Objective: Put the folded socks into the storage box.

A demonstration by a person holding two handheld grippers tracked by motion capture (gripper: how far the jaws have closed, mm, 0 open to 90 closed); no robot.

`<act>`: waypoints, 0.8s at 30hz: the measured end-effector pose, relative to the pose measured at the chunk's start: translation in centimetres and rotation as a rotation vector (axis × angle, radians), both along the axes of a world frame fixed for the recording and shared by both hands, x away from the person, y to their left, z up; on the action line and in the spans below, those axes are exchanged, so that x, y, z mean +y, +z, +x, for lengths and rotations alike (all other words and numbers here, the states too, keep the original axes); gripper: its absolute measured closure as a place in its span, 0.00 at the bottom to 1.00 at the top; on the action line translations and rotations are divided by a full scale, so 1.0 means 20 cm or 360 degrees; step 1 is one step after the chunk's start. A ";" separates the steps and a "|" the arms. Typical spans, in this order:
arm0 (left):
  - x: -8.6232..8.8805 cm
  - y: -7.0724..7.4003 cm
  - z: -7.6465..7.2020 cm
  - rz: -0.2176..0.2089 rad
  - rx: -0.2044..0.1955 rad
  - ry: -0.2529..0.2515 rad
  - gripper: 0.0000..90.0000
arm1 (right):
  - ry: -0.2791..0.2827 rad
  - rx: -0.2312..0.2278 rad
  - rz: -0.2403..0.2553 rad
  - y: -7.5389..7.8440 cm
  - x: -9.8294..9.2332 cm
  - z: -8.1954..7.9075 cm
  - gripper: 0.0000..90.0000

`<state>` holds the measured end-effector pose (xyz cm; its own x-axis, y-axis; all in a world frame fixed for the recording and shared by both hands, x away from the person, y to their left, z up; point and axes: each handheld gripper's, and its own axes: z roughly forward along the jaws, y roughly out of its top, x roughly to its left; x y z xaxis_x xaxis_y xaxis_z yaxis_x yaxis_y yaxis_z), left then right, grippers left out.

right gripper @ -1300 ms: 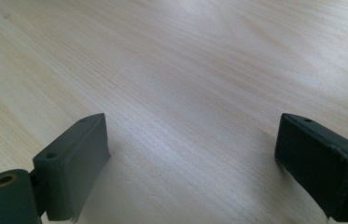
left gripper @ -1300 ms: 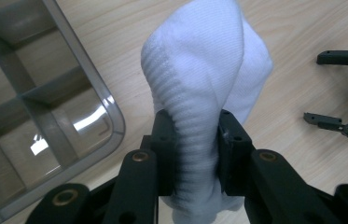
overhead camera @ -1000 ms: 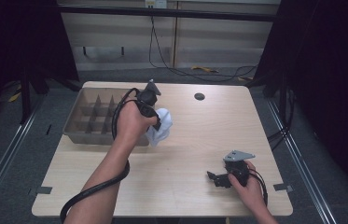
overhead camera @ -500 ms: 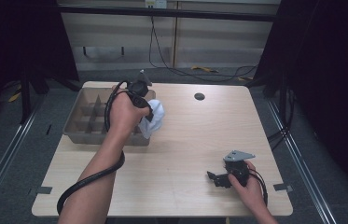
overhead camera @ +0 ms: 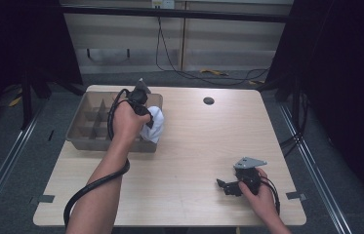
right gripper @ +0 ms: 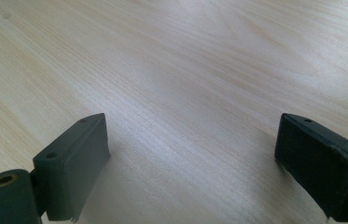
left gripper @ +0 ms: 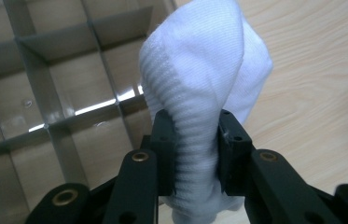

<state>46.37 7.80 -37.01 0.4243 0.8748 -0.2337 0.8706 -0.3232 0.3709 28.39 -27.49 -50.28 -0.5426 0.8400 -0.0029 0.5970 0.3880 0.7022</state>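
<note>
While my left gripper (left gripper: 195, 154) clamps the white sock (left gripper: 209, 93) above the right end of the compartment tray (overhead camera: 79, 141), I note my right gripper (right gripper: 190, 158) resting spread, nothing between its pads.

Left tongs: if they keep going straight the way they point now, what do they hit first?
Probably the divided tray. The left tongs, shut on the white sock, point down at the tray's edge compartments beside the table. Depth is unclear.

Black grippers with brass-ringed screw holes, square fingers (right gripper: 76, 168), thick black cables, bare forearms.
</note>
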 end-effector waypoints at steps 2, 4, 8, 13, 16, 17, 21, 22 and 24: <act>0.01 -0.04 0.00 -0.0008 0.0009 0.0009 0.80 | 0.0004 -0.0003 0.0002 0.00 0.00 0.00 0.10; 0.02 -0.07 0.01 -0.0008 0.0012 0.0018 0.80 | 0.0004 -0.0003 0.0002 0.00 0.00 0.00 0.10; 0.03 -0.09 0.01 -0.0030 0.0018 0.0029 0.80 | 0.0004 0.0001 0.0003 0.00 0.00 0.00 0.10; 0.03 -0.09 0.00 -0.0015 0.0003 0.0032 0.80 | 0.0005 0.0001 0.0003 0.00 0.00 0.00 0.10; 0.04 -0.10 0.00 -0.0019 -0.0002 0.0041 0.80 | 0.0006 -0.0002 -0.0001 0.00 0.00 0.00 0.10; 0.04 -0.10 0.00 -0.0017 0.0002 0.0046 0.80 | 0.0006 0.0001 0.0002 0.00 0.00 0.00 0.10; 0.05 -0.11 0.00 0.0012 -0.0008 0.0067 0.80 | 0.0006 0.0001 0.0002 0.00 0.00 0.00 0.10; 0.06 -0.12 0.00 0.0027 -0.0005 0.0066 0.80 | 0.0007 -0.0001 0.0002 0.00 0.00 0.00 0.10; 0.06 -0.13 0.00 0.0032 -0.0005 0.0068 0.80 | 0.0009 -0.0001 -0.0001 0.00 0.00 0.00 0.10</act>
<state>46.31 8.96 -39.52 0.3872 0.8966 -0.2147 0.8826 -0.2931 0.3677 28.46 -27.48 -50.29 -0.5471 0.8371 -0.0040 0.5943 0.3918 0.7024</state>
